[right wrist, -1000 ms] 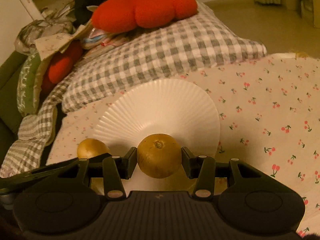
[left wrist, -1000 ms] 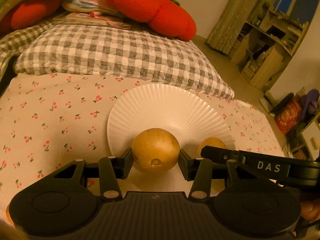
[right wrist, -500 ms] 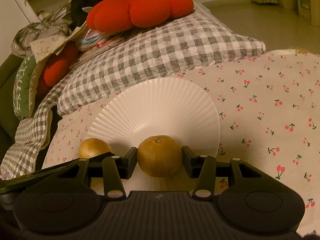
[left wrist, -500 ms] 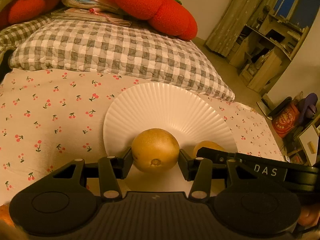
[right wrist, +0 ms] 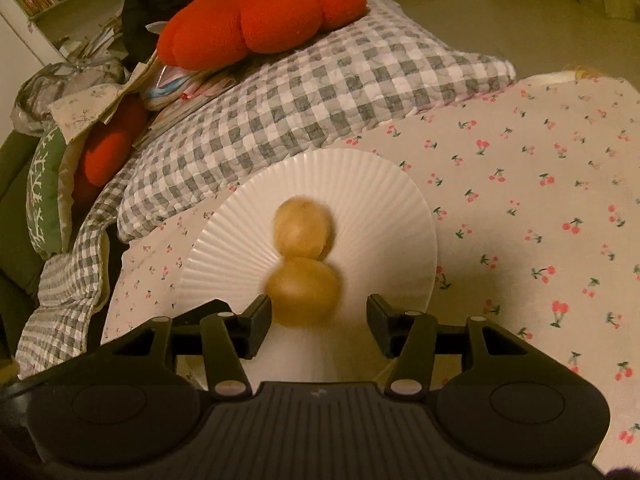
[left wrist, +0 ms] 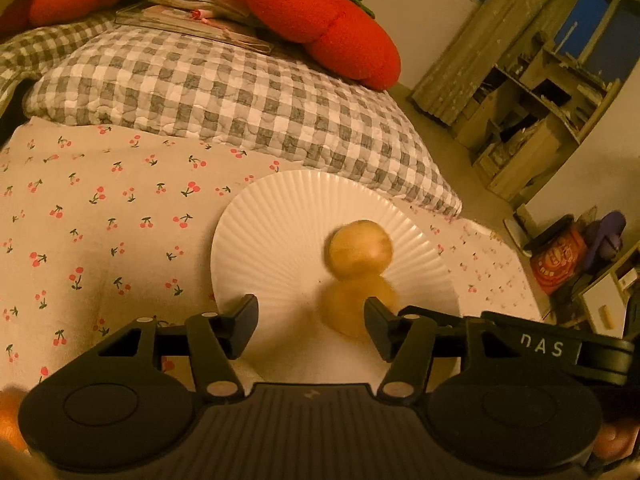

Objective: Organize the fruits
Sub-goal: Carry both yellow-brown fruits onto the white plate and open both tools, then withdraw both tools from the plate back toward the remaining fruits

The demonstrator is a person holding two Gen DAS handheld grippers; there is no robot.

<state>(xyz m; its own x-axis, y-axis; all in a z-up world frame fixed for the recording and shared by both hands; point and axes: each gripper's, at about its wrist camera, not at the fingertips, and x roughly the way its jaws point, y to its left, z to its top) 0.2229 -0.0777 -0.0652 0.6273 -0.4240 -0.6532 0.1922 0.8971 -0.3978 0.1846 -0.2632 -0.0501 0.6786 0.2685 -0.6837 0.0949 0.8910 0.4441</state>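
Two round golden-brown fruits lie touching each other on the white ribbed plate (left wrist: 276, 236), both blurred. In the left wrist view the farther fruit (left wrist: 360, 249) sits mid-plate and the nearer fruit (left wrist: 352, 304) lies just beyond my left gripper (left wrist: 312, 320), beside its right finger. The jaws are opening and nothing is pressed between them. In the right wrist view the plate (right wrist: 384, 200) holds the farther fruit (right wrist: 303, 229) and the nearer fruit (right wrist: 304, 292). The nearer one lies by the left finger of my right gripper (right wrist: 319, 320), whose jaws are opening, the right pad well apart.
The plate rests on a cherry-print sheet (left wrist: 100, 220). Behind it lies a grey checked quilt (left wrist: 240, 104) with a red plush tomato cushion (left wrist: 320, 20) on top. My right gripper's black body (left wrist: 540, 348) lies close at the right. Shelves (left wrist: 532, 120) stand beyond the bed edge.
Both grippers were shut on a fruit each; both have opened. The two fruits have dropped and rolled together on the plate.
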